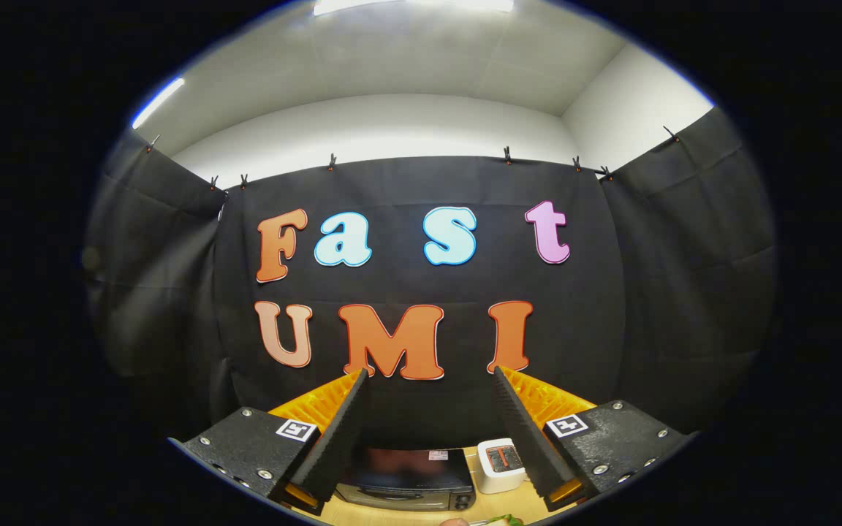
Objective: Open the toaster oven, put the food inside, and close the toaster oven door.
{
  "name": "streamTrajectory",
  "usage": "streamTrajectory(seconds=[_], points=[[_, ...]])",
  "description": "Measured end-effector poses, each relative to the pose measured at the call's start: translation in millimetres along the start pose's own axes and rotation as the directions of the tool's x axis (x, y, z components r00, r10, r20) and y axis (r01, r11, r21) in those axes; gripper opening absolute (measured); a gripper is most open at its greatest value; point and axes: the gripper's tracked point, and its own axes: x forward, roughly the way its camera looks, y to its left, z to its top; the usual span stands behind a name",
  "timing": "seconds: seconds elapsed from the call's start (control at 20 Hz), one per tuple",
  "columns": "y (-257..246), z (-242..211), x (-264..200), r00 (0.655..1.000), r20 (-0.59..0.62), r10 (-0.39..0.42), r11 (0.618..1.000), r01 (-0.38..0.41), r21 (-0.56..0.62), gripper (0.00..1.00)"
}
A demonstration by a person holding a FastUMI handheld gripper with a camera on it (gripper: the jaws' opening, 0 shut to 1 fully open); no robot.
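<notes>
Dark-glass toaster oven (408, 478) sits on tabletop (487, 505) between gripper (431, 380) fingers, door closed. Gripper spread wide, empty. Door handle – rigid bar along top edge – best hold. White box (500, 464) at oven's 3 o'clock. Food (503, 519) – probably soft, light.

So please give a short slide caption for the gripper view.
Open gripper held high above a closed toaster oven and a small white toaster on the table.

Recording booth, black cloth wall (421, 343) clipped up, toaster oven (406, 478) on wooden table (406, 515)
</notes>
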Motion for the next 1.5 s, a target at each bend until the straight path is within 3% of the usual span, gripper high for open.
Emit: streamTrajectory(seconds=[0.5,0.7,0.85,1.15,1.5], points=[[42,-59,19,0.999,-0.053,-0.003,1.000,0.004,0.009,0.98],[60,-132,41,0.988,-0.154,0.021,0.999,-0.014,0.041,0.98],[61,-205,64,0.971,-0.241,-0.006,1.000,0.008,0.008,0.99],[62,-352,80,0.903,-0.429,-0.036,0.999,0.035,-0.011,0.99],[74,-413,76,0.859,-0.511,-0.017,1.000,0.013,-0.012,0.99]])
